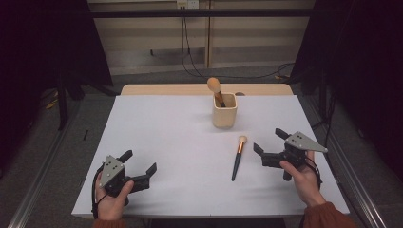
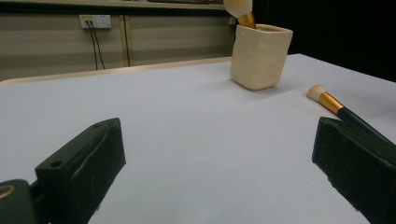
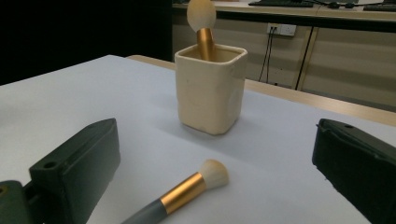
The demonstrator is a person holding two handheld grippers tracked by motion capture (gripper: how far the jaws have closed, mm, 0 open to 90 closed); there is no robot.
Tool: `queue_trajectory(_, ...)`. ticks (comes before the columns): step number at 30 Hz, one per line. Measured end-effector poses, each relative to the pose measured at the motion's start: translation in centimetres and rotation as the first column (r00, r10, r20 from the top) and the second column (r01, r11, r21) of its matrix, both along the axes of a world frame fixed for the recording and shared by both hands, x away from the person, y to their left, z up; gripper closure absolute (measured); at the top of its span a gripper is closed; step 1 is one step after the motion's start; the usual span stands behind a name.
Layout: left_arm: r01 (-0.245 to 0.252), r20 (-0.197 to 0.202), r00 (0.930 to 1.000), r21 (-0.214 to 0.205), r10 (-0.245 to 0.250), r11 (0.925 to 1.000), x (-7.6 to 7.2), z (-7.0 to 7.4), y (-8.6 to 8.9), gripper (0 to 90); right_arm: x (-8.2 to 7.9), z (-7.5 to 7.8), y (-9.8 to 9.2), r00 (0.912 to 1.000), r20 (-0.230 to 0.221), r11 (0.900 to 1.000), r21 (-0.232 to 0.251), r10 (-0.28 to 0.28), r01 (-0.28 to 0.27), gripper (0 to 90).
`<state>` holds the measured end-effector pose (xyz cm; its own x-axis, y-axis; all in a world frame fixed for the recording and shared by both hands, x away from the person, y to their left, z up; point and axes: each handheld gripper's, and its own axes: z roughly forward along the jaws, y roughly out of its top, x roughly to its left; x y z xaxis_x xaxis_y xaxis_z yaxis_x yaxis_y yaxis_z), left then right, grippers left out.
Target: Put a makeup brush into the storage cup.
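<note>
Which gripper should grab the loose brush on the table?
Right, probably. The right gripper is open beside the loose brush, facing it; the left gripper is open, farther off.

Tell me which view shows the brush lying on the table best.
The high view: the lying brush shows whole, head toward the cup. The right gripper view gives its head and gold ferrule close up, handle cut off; the left gripper view catches it partly, behind a finger.

One brush (image 1: pixel 238 157) lies flat; another (image 1: pixel 216 90) stands in the cup (image 1: pixel 224 116) (cream, square).
</note>
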<state>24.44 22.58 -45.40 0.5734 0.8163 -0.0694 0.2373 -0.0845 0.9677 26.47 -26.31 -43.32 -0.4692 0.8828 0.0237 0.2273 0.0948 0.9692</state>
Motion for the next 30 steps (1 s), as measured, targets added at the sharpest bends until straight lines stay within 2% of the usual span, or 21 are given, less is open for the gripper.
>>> queue_trajectory(4,0.0,-0.002,1.0,0.004,0.0,1.0,0.0,0.0,0.0,2.6,0.8,0.4,0.7,0.9999,0.012,0.9999,-0.011,0.002,-0.002,1.2)
queue_trajectory(18,-0.001,-0.008,1.0,-0.001,0.001,1.0,0.1,-0.1,0.1,2.6,4.9,1.2,2.7,0.9995,-0.022,0.9996,-0.012,0.025,-0.025,1.5)
queue_trajectory(21,-0.003,-0.008,1.0,0.0,0.003,1.0,0.1,-0.1,0.1,2.6,5.7,1.3,3.1,0.9988,-0.034,0.9988,-0.034,0.035,-0.036,1.4)
queue_trajectory(25,-0.002,-0.007,1.0,0.004,0.002,1.0,0.1,-0.1,0.1,2.6,6.7,1.7,3.5,0.9977,-0.054,0.9988,-0.025,0.04,-0.042,1.5)
queue_trajectory(30,-0.002,-0.007,1.0,0.002,0.002,1.0,0.1,-0.1,0.1,2.6,8.1,2.1,3.9,0.9955,-0.08,0.997,-0.054,0.051,-0.056,4.2)
